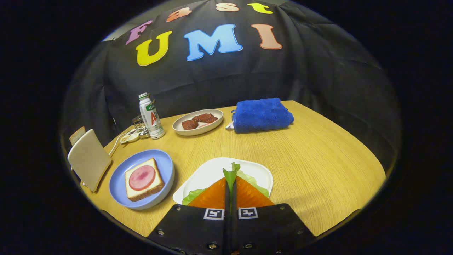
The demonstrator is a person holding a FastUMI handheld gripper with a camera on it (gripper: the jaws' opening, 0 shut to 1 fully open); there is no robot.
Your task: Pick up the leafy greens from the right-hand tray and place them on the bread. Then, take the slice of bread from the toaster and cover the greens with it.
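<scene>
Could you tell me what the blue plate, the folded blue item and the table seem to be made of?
The blue plate looks like smooth glazed ceramic or plastic, going by its soft sheen. The folded blue item appears to be plush cloth, with a fuzzy nap. The table looks like matte light wood or laminate, with printed-looking grain. The hand-held gripper is shut on the leafy greens, over the white tray.

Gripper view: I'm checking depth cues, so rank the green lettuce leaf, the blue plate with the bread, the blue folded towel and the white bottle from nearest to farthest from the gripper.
1. Green lettuce leaf, pinched between the fingers of the gripper, over the white tray.
2. Blue plate with the bread, left of the fingers.
3. Blue folded towel and white bottle, far side; too close to call.
</scene>
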